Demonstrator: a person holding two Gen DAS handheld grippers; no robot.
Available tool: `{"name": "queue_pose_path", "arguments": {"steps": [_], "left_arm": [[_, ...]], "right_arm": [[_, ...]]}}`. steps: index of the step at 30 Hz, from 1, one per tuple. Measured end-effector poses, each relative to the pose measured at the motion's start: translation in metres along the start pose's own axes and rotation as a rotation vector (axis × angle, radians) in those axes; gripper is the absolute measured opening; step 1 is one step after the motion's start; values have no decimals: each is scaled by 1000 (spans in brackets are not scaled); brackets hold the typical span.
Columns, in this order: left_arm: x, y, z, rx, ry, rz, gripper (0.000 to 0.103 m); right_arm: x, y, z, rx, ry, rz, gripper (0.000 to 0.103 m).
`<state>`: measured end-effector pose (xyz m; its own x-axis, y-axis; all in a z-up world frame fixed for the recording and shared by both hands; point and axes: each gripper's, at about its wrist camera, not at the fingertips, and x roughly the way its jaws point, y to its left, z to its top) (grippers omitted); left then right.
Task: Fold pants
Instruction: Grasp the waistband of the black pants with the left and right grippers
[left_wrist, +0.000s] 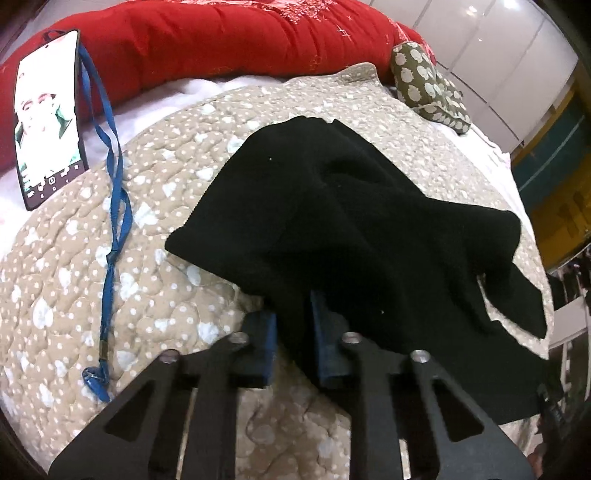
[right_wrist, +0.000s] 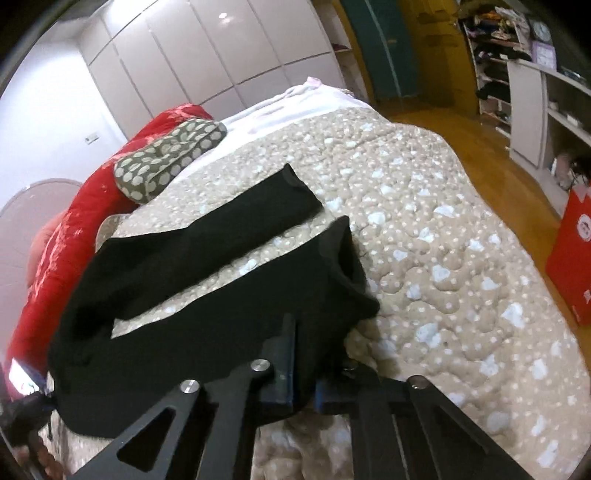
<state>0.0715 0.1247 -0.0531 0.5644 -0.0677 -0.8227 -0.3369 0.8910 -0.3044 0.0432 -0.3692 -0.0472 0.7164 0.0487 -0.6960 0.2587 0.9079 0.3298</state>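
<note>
Black pants lie on a beige dotted quilt on a bed. My left gripper is shut on the near edge of the pants, with black cloth pinched between its blue pads. In the right wrist view the pants show two legs spread apart, one leg end farther off. My right gripper is shut on the nearer leg's cloth, which drapes over its fingers.
A phone with a blue lanyard lies at the left on the quilt. A red duvet and a green dotted pillow sit at the back. A wooden floor, shelves and a red box lie beyond the bed.
</note>
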Motion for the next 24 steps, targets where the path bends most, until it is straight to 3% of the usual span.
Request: {"name": "queue_pose_path", "arguments": {"steps": [9, 14, 16, 18, 20, 24], "left_arm": [[-56, 2, -19, 80, -51, -56, 12], [-46, 5, -32, 70, -3, -69, 12], [-46, 4, -37, 80, -8, -46, 12], [-49, 4, -40, 92, -19, -39, 12], [-51, 7, -42, 94, -12, -40, 12], [-67, 6, -40, 111, -32, -31, 12]], "right_arm": [[-84, -8, -13, -55, -34, 59, 5], [-85, -18, -20, -85, -26, -52, 5], [-64, -27, -25, -66, 39, -88, 5], [-48, -30, -33, -74, 101, -130, 13], [-55, -34, -38, -62, 77, -137, 22], [-84, -36, -26, -66, 13, -199, 31]]}}
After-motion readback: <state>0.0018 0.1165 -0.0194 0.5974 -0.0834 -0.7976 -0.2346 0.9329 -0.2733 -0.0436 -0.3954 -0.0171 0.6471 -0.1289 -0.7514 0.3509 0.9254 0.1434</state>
